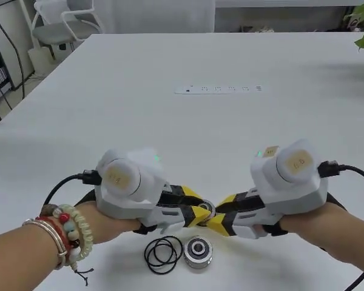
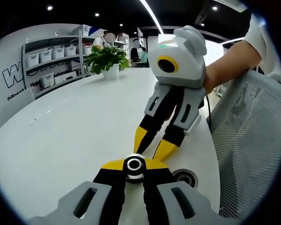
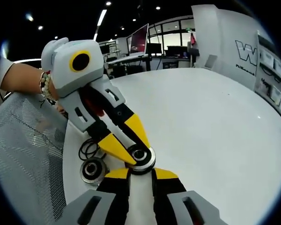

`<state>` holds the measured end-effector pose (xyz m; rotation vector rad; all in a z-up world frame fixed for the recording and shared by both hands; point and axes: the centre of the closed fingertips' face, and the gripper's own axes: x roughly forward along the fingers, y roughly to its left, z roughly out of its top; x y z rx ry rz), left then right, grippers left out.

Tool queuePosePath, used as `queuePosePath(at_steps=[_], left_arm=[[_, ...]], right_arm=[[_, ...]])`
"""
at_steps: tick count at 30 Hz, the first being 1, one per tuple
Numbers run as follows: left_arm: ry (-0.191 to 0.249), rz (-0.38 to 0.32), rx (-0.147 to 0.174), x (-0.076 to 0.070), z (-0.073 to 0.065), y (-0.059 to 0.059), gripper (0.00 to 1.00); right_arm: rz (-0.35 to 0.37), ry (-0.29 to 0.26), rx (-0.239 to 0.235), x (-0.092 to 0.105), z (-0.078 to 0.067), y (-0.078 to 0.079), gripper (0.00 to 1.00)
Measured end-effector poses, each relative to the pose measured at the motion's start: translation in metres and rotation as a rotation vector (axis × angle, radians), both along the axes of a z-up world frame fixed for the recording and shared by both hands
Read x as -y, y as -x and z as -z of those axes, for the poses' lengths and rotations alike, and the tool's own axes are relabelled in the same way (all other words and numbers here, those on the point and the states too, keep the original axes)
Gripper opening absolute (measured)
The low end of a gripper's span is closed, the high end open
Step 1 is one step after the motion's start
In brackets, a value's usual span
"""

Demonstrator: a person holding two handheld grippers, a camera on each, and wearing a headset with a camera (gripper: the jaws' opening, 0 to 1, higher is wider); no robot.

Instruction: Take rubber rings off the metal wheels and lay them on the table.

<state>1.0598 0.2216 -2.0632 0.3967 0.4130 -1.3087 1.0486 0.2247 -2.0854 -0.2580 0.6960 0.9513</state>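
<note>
1. While the left hand-held gripper point(image 2: 134, 165) clamps the metal wheel point(image 3: 141, 158) above the bench point(image 1: 170, 121), hold steady.
2. The right hand-held gripper point(image 3: 141, 174) touches it; grip unclear.
3. Peel slowly toward the rubber rings point(image 1: 164, 253) at 7 o'clock.

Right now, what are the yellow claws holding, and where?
A small metal wheel, gripped at its rim by the left hand-held gripper; the right hand-held gripper touches it.

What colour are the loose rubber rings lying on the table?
Black. The rubber rings show best in the head view.
</note>
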Motion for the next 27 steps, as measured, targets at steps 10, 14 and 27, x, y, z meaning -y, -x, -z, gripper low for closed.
queuePosePath(at_steps=[10, 14, 27], left_arm=[[0.003, -0.004, 0.001, -0.0009, -0.0001, -0.0002, 0.09], [0.001, 0.000, 0.004, -0.0012, -0.0002, -0.0002, 0.09], [-0.026, 0.025, 0.009, -0.0062, 0.0001, 0.0011, 0.08]], right_arm=[[-0.009, 0.024, 0.012, 0.0038, -0.0002, 0.0003, 0.00], [0.020, 0.008, -0.019, 0.0053, 0.0001, -0.0020, 0.00], [0.151, -0.102, -0.117, 0.0102, -0.0082, -0.0078, 0.00]])
